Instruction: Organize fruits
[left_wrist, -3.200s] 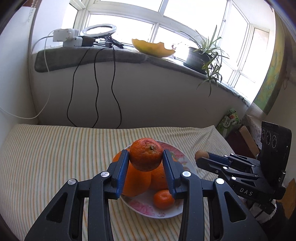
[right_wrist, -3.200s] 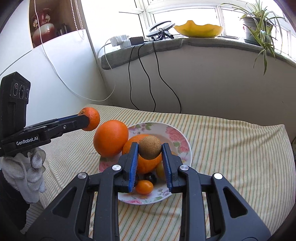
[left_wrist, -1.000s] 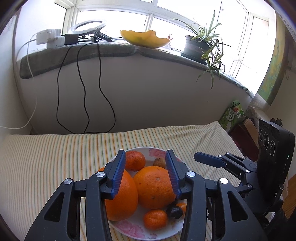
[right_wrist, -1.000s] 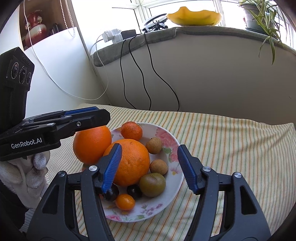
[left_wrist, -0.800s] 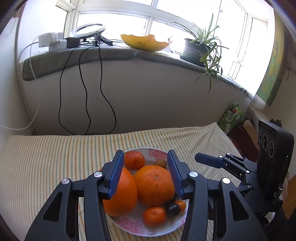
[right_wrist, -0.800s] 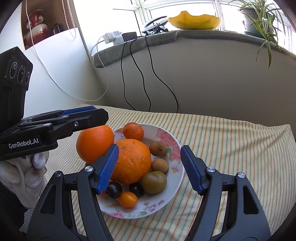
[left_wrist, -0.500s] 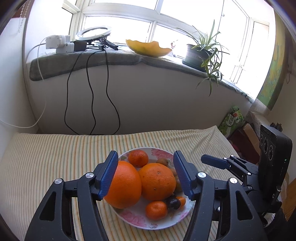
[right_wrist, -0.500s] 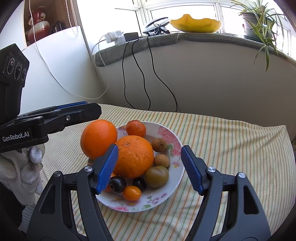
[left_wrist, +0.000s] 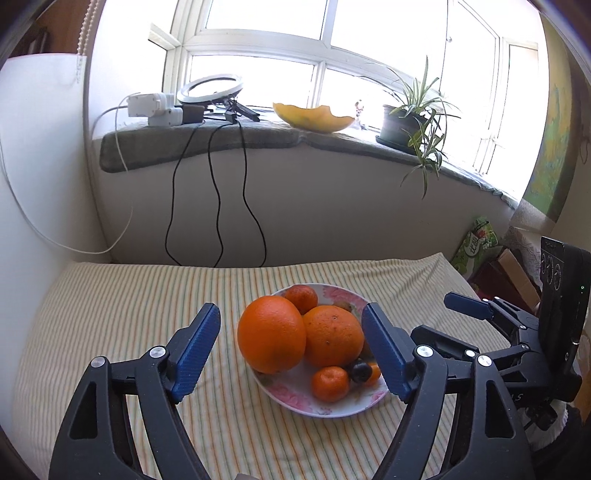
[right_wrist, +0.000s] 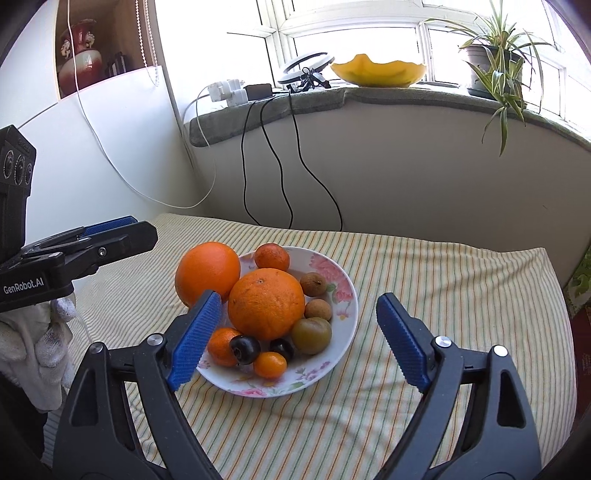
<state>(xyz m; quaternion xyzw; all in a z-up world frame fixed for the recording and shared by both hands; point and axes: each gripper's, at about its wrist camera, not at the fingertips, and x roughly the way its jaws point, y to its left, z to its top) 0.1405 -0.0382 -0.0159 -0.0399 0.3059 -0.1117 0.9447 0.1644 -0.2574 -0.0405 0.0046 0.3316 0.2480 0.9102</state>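
Left wrist view: the left gripper (left_wrist: 291, 349) at lower centre is released, jaws opening, nothing gripped; the white floral china plate (left_wrist: 295, 400) of fruit sits centre frame (striped cloth beneath). Right wrist view: the right gripper (right_wrist: 297, 338) is likewise opening, empty, over the plate (right_wrist: 345, 295) at centre.

A striped cloth (left_wrist: 129, 295) covers the table, which stands against a white wall (left_wrist: 332, 218). Above it, a grey-padded windowsill (left_wrist: 258, 138) carries a ring light (left_wrist: 210, 86), a power strip (left_wrist: 155, 107), a yellow bowl (left_wrist: 314, 116) and a potted plant (left_wrist: 417, 118). Daylight enters through white-framed windows (left_wrist: 321, 44).
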